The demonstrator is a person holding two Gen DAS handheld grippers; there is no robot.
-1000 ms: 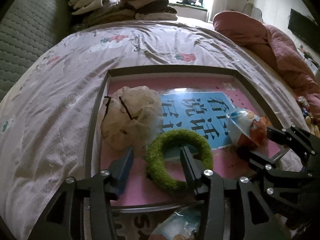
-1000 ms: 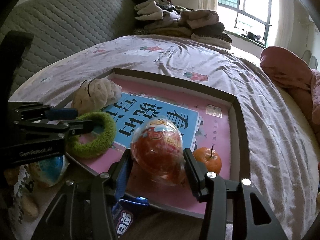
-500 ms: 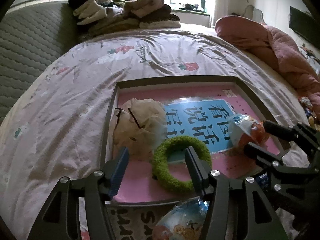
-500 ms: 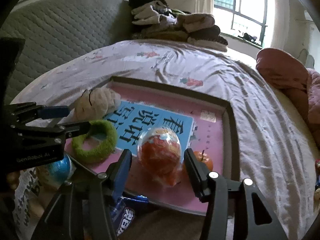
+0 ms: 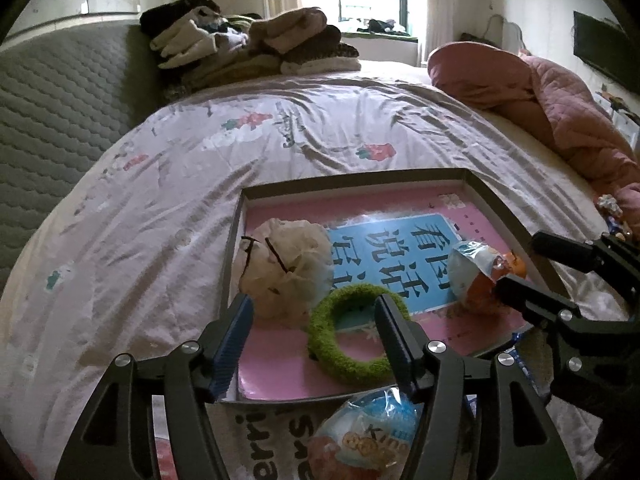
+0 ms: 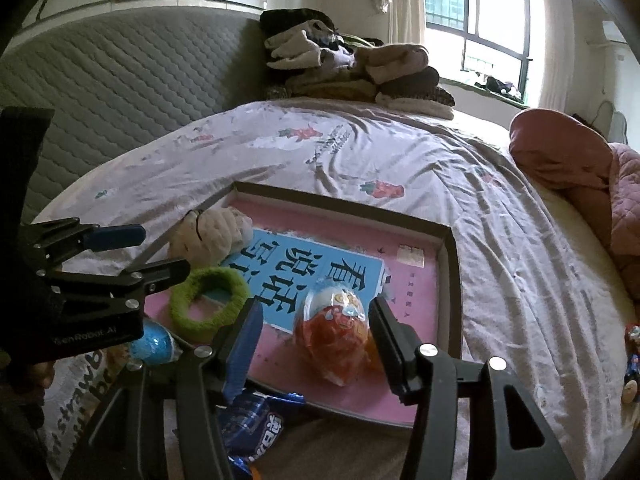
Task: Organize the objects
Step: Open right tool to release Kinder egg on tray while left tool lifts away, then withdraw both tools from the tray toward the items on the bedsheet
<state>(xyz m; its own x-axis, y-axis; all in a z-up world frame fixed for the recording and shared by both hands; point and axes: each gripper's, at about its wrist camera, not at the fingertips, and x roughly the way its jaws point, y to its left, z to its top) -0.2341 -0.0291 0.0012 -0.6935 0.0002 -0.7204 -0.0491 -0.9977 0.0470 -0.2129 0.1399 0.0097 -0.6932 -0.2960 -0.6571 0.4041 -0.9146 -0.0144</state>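
Bedroom, window far end; bed (image 5: 280,148) w/ floral sheet, grey headboard (image 5: 60,112) on left, clothes pile (image 5: 248,52) at far end, pink quilt (image 5: 560,100) far right. Near edge of bed: shallow tray (image 5: 352,178) w/ pink liner & blue sheet (image 5: 396,256) w/ large characters. Inside tray, left side: cream pouf (image 5: 288,268), just near it green ring (image 5: 352,336) flat on liner. Right side: wrapped egg (image 6: 334,332), lying in tray, small orange fruit just behind it, mostly hidden. Outside tray, near side: second egg w/ blue top (image 5: 368,432) & blue snack packet (image 6: 256,420) on bed.

Left gripper (image 5: 312,320): fingers apart & opening, right finger over ring's hole, not pressing on ring, nothing held. Right gripper (image 6: 316,320): fingers apart either side of egg, gaps visible both sides, not clamped.
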